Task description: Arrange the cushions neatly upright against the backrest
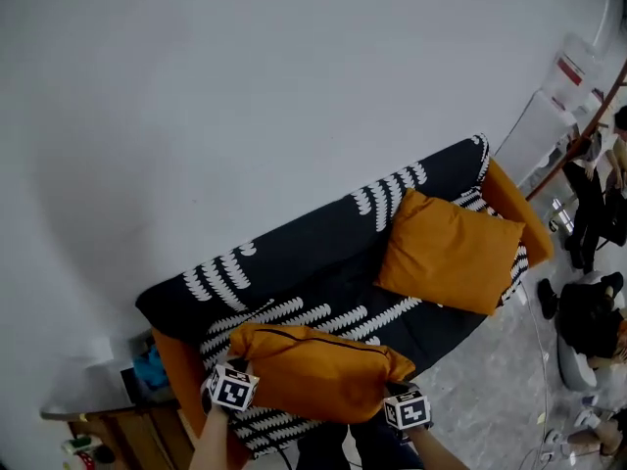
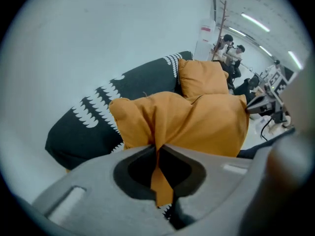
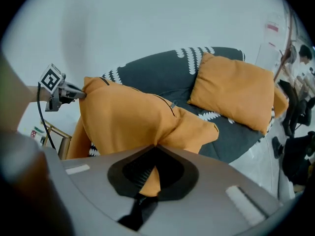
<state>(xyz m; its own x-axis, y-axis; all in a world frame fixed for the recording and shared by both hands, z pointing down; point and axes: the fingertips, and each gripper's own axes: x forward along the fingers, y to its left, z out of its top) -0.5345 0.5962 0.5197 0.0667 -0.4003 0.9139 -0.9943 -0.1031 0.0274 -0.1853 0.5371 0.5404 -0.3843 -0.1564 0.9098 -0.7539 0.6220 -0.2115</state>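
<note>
The left gripper (image 2: 158, 150) and the right gripper (image 3: 154, 149) are each clamped on a fold of the near orange cushion (image 1: 318, 370), holding it above the sofa's (image 1: 294, 253) front edge. Farther back, a second orange cushion (image 1: 451, 253) leans against the sofa's backrest at its right-hand end.

Right cushion (image 1: 451, 253) on sofa (image 1: 441, 326) against backrest (image 1: 294, 245); left cushion (image 1: 318, 372) above front edge

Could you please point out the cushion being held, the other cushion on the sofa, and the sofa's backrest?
held cushion (image 1: 318, 372): head view, middle of its orange cover.
other cushion (image 1: 453, 253): head view, centre of its face.
backrest (image 1: 304, 241): head view, plain dark stretch.
</note>
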